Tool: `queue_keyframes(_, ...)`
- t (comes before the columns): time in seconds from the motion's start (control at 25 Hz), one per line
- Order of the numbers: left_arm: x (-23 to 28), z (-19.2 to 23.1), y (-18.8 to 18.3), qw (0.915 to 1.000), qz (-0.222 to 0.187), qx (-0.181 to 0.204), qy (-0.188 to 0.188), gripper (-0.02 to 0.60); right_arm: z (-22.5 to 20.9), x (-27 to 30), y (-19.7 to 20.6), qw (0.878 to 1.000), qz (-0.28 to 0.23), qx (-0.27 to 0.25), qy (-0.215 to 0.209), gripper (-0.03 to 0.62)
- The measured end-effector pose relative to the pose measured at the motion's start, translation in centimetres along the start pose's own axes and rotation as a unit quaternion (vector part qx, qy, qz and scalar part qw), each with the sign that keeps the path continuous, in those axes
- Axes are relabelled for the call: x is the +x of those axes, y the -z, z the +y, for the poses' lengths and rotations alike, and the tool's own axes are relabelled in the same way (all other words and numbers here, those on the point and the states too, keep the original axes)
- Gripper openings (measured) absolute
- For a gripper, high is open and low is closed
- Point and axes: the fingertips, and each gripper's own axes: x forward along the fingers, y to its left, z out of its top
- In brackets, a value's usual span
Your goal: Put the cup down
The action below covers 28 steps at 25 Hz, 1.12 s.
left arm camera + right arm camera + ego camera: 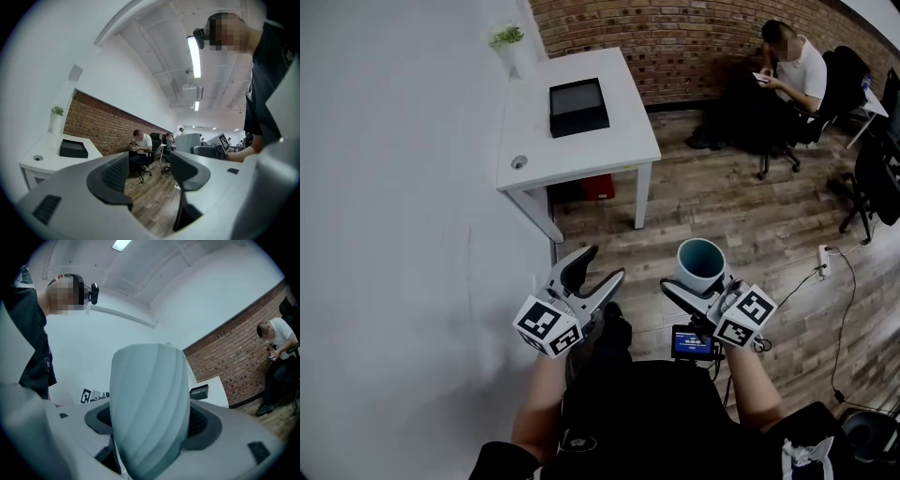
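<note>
The cup (150,413) between the right gripper's (701,283) jaws has a matt, pale blue-grey surface with soft spiral ridges, plastic or ceramic I cannot tell, and it sits against dark, finely ribbed pads (200,422) set in smooth matt grey plastic. The left gripper (147,171) has the same grey plastic shell. Below both grippers is a wooden plank floor (741,216) with a dull sheen, and ahead of them a rough red brick wall (675,37) and a smooth white table (619,122).

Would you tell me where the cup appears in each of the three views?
Head view: the cup is at lower centre-right.
Left gripper view: small, just right of centre, beyond the open jaws.
Right gripper view: it fills the centre, clamped between the jaws.
Shared landmark: the black box.
</note>
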Motion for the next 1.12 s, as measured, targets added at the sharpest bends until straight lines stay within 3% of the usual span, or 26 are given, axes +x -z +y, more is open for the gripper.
queue_keyframes(0.28, 3.2, 6.9, -2.8, 0.9992, 0.006, 0.018, 0.035, 0.279, -3.6, 10.0, -3.4, 1.000, -0.009, 0.000, -0.003, 0.365)
queue_keyframes(0.56, 4.6, 11.8, -3.6, 0.9987, 0.010, 0.024, 0.045, 0.267, -4.8, 17.4, -4.5, 0.999, 0.011, -0.034, -0.019, 0.365)
queue_keyframes(1.12, 6.7, 16.7, -2.9, 0.9983, 0.021, -0.001, 0.054, 0.267, -8.3, 21.0, -3.6, 1.000, 0.024, -0.011, -0.001, 0.364)
